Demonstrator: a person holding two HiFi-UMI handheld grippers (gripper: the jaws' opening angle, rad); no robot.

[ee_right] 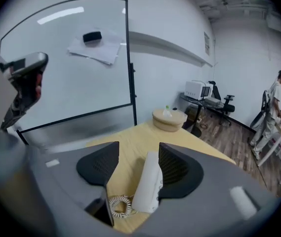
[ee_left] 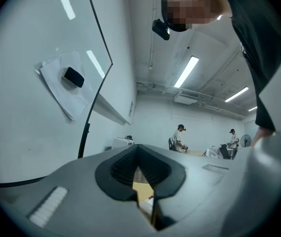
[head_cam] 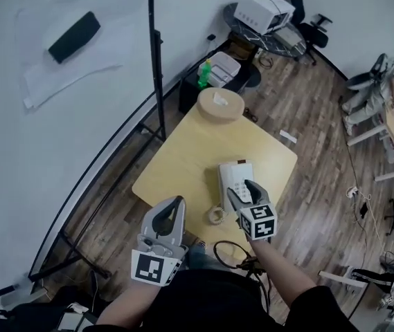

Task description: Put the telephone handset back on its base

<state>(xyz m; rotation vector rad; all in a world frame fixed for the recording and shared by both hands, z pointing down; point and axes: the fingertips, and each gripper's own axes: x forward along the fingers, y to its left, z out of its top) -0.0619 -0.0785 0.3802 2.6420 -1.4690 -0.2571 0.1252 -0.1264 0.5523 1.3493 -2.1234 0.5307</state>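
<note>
2 tongs: left tongs (head_cam: 176, 203) shut, empty, raised; right tongs (head_cam: 244, 189) gape low around the handset (ee_right: 147, 189).

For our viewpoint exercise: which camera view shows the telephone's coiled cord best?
The right gripper view: the coiled cord lies close, its loops distinct, beside the white handset. The head view shows it only as a small pale coil. The left gripper view doesn't show it.

Bare table (head_cam: 183, 158) left of the telephone (head_cam: 230, 175); coiled cord (head_cam: 216, 216) beside it.
</note>
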